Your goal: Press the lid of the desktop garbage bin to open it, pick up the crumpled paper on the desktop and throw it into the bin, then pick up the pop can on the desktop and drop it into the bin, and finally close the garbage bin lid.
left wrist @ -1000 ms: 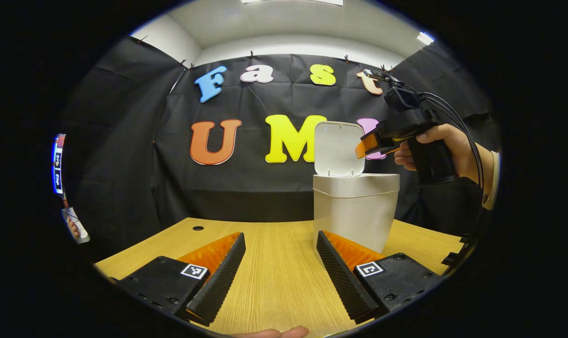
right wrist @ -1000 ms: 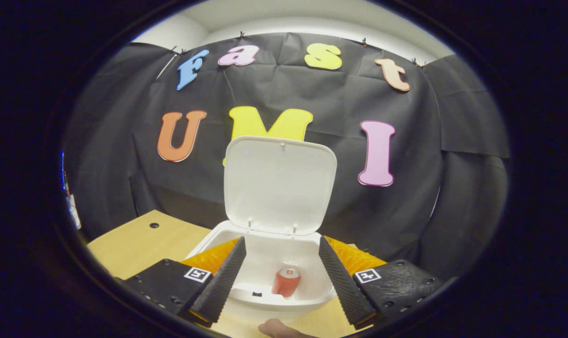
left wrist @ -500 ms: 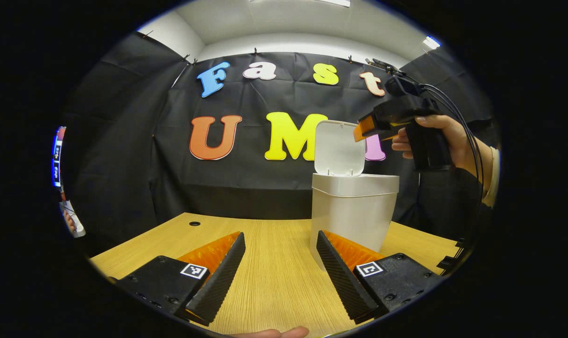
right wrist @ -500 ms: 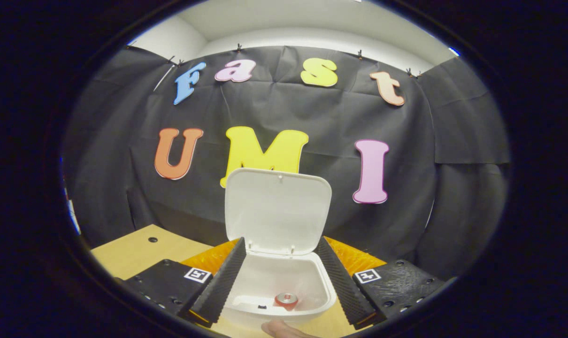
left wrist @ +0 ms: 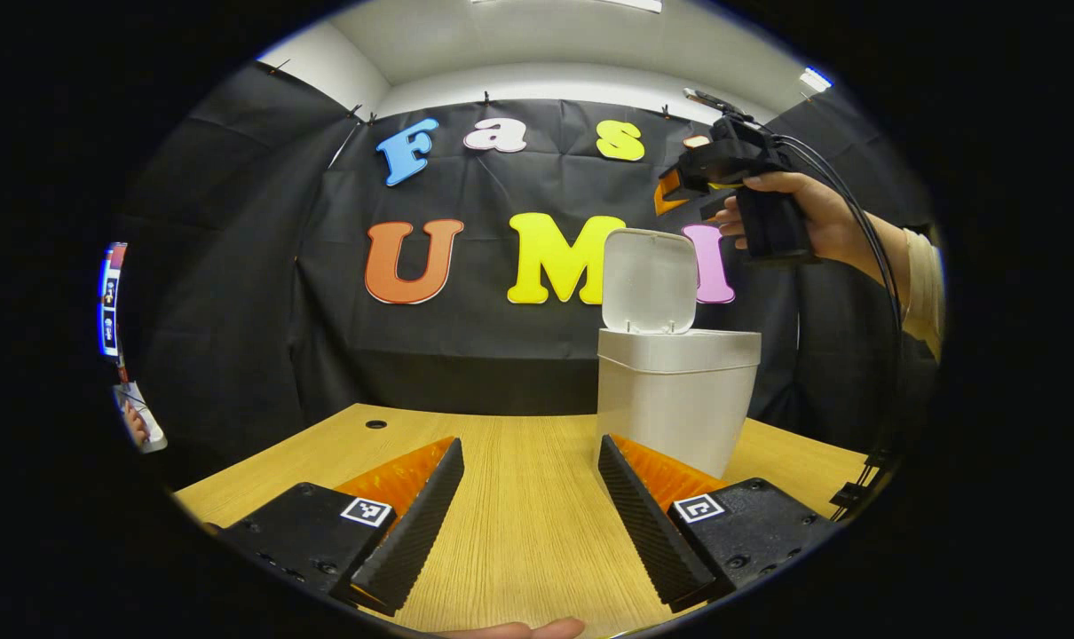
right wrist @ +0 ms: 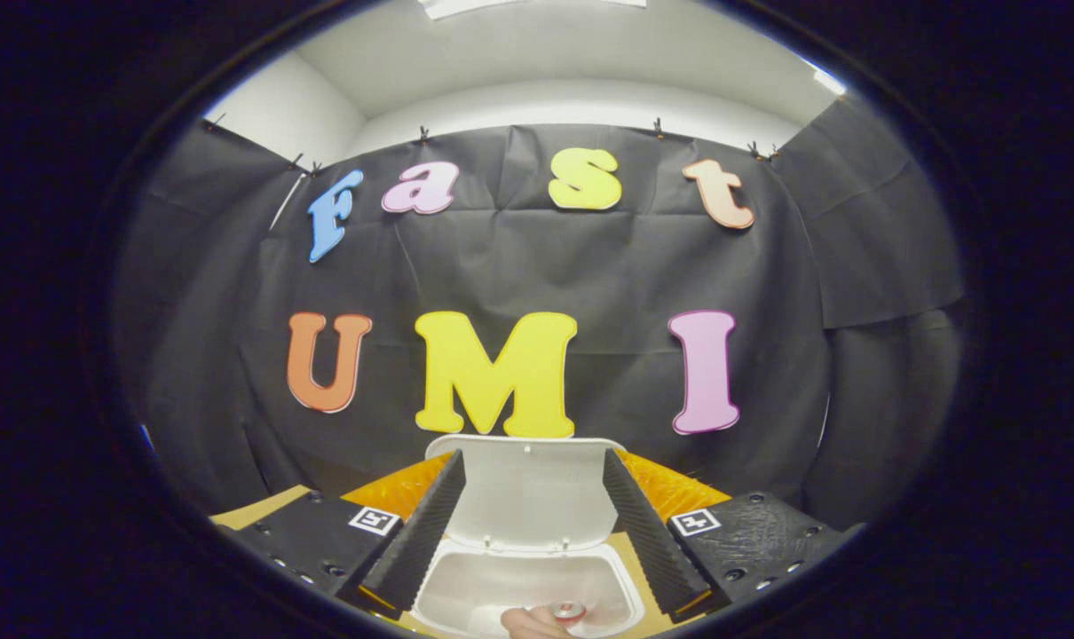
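Note:
The white garbage bin (left wrist: 675,399) stands on the wooden table (left wrist: 519,524) with its lid (left wrist: 649,280) raised upright. My left gripper (left wrist: 531,510) is open low over the table, just left of the bin. A hand (left wrist: 812,222) holds my right gripper (left wrist: 666,195) high above and to the right of the lid. In the right gripper view my right gripper (right wrist: 530,519) is open, with the lid (right wrist: 526,493) showing between its fingers. Below it, the top of the pop can (right wrist: 569,611) shows inside the bin (right wrist: 466,595). The crumpled paper is hidden.
The table has a small round hole (left wrist: 375,424) at its far left. The black cloth wall stands close behind the bin. A fingertip (left wrist: 510,629) shows at the bottom edge of the left gripper view.
My right gripper has risen from beside the lid to well above it, still open. The bin has slid down in its view. My left gripper has stayed in place.

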A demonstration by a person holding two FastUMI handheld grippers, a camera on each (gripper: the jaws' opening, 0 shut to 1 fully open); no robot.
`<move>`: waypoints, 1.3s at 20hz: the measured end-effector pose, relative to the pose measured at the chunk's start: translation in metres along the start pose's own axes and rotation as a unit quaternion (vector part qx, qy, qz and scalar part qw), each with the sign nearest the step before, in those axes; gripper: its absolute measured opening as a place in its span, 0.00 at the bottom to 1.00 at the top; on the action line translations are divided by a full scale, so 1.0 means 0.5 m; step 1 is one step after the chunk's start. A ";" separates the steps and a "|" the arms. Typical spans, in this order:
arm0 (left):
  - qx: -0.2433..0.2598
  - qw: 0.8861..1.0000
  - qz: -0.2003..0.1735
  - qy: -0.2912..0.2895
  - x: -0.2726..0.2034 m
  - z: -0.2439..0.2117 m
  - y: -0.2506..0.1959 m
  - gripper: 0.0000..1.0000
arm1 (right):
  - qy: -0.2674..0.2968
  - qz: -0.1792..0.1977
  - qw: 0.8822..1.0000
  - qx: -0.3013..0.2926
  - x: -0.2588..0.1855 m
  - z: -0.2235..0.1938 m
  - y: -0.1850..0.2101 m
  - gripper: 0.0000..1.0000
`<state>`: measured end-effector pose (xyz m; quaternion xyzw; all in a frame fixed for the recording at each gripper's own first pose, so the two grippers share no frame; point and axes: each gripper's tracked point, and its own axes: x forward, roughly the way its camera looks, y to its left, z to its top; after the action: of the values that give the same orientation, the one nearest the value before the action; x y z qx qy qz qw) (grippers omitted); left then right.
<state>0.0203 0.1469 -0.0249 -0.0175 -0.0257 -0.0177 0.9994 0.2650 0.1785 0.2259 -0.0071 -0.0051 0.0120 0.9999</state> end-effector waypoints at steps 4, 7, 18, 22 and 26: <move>0.004 1.000 0.009 0.002 0.006 0.005 -0.005 0.99 | 0.002 -0.004 1.000 -0.022 0.076 0.006 0.011 0.96; 0.001 1.000 0.007 0.008 0.016 -0.006 -0.007 0.99 | 0.014 -0.008 0.999 -0.036 0.119 -0.002 0.014 0.95; 0.011 0.999 0.042 0.002 0.023 -0.010 0.013 0.99 | 0.064 0.020 0.998 0.000 0.133 -0.034 0.043 0.96; 0.041 0.998 0.045 -0.004 0.019 -0.005 -0.005 0.99 | 0.044 0.021 0.999 -0.019 0.089 -0.038 0.043 0.99; 0.050 0.997 0.057 0.002 0.018 -0.010 -0.005 0.98 | 0.031 0.027 0.998 -0.054 0.043 -0.047 0.041 0.96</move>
<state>0.0294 0.1439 -0.0293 0.0313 -0.0235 0.0404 0.9984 0.2864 0.1992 0.2025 -0.0614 0.0259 0.0387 0.9970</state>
